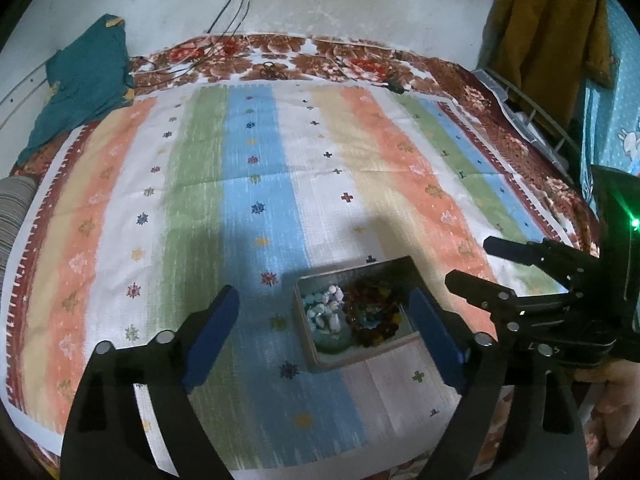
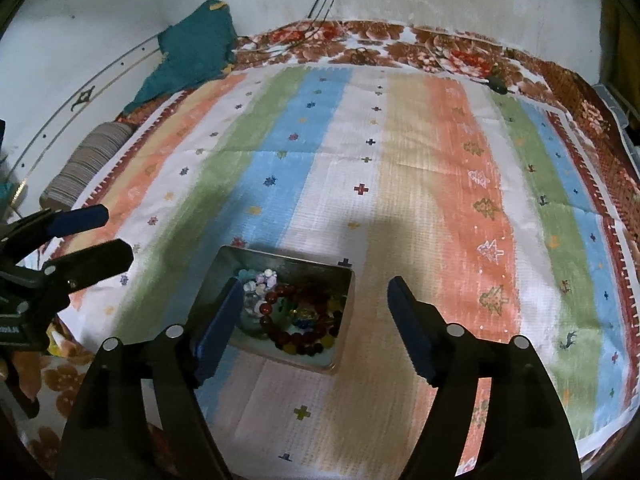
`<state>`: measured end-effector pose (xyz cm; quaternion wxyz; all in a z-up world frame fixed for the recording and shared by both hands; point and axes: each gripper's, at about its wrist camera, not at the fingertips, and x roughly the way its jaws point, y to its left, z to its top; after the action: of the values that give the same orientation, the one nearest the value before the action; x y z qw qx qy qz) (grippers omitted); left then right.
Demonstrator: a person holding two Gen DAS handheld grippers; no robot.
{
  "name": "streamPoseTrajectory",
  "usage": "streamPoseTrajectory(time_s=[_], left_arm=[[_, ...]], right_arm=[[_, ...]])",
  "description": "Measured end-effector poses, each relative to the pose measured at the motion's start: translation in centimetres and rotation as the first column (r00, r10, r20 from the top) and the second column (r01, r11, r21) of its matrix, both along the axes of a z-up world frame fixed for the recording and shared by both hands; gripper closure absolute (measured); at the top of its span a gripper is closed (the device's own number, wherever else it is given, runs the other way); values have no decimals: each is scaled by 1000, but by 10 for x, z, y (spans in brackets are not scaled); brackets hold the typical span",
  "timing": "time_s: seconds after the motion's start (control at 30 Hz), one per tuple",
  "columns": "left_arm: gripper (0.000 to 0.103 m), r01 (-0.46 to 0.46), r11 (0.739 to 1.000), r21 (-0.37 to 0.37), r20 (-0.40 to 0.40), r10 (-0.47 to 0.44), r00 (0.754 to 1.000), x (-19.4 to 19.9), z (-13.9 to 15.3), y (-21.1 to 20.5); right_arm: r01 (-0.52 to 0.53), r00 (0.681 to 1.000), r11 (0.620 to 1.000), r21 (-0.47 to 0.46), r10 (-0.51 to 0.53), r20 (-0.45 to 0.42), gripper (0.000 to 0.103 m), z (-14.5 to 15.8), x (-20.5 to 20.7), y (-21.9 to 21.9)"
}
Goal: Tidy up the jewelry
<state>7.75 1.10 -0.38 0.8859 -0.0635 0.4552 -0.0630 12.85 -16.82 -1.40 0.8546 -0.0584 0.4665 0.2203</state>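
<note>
Above a striped bedspread (image 1: 256,184), I hold both claws over a small metal tin (image 1: 308,332) of jewelry, each claw spread wide and gripping nothing. My left gripper (image 1: 326,332) frames the tin between its blue-padded fingers (image 1: 212,336); the tin sits toward the right finger, its far right corner hidden behind that pad. My right gripper (image 2: 312,324) also straddles the tin (image 2: 344,320), here toward its left finger (image 2: 218,328), which covers part of the tin's left wall.

The left wrist view alone shows a mustard garment (image 1: 552,36) hanging at the right and my right gripper's (image 1: 476,264) black jaws parted beside the tin. The right wrist view alone shows a striped bolster (image 2: 88,164) at the bedspread's left edge and my left gripper (image 2: 112,236) entering from the left, jaws parted. A teal cloth (image 1: 80,80) and cables (image 1: 236,4) on the wall appear in both.

The tin is rectangular and lies flat, open side up, near the bedspread's front edge. In the left wrist view its long axis runs left to right, tilted slightly upward to the right. Inside, pale white and light-blue beads (image 1: 326,312) fill the left half, and a dark red and amber beaded bracelet (image 1: 376,316) coils in the right half, touching them.
</note>
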Motion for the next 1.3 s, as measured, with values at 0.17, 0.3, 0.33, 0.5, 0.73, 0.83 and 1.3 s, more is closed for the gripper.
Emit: streamPoseTrajectory(time_s=[0.17, 0.3, 0.33, 0.5, 0.73, 0.83, 1.3], left_arm=[[6, 1, 999, 45, 7, -1, 1000, -13, -2, -9], [6, -10, 998, 65, 13, 9, 1000, -23, -3, -10], [6, -12, 998, 63, 15, 12, 1000, -25, -3, -10], [6, -27, 998, 57, 20, 26, 999, -37, -4, -8], [6, -49, 996, 71, 11, 48, 999, -47, -11, -7], [6, -50, 997, 58, 13, 49, 999, -51, -11, -5], [6, -45, 993, 105, 89, 36, 995, -74, -8, -11]], right_arm=[[7, 1000, 1000, 18, -8, 28, 19, 6, -10, -6], [21, 997, 999, 26, -23, 71, 15, 13, -20, -12], [23, 997, 999, 26, -25, 77, 14, 13, -22, -13], [32, 995, 999, 41, -36, 92, 13, 16, -31, -21], [25, 991, 998, 66, -33, 132, 11, 23, -44, -27], [26, 989, 998, 64, -34, 142, 11, 24, -47, -28], [12, 989, 998, 61, -21, 148, 10, 26, -62, -25]])
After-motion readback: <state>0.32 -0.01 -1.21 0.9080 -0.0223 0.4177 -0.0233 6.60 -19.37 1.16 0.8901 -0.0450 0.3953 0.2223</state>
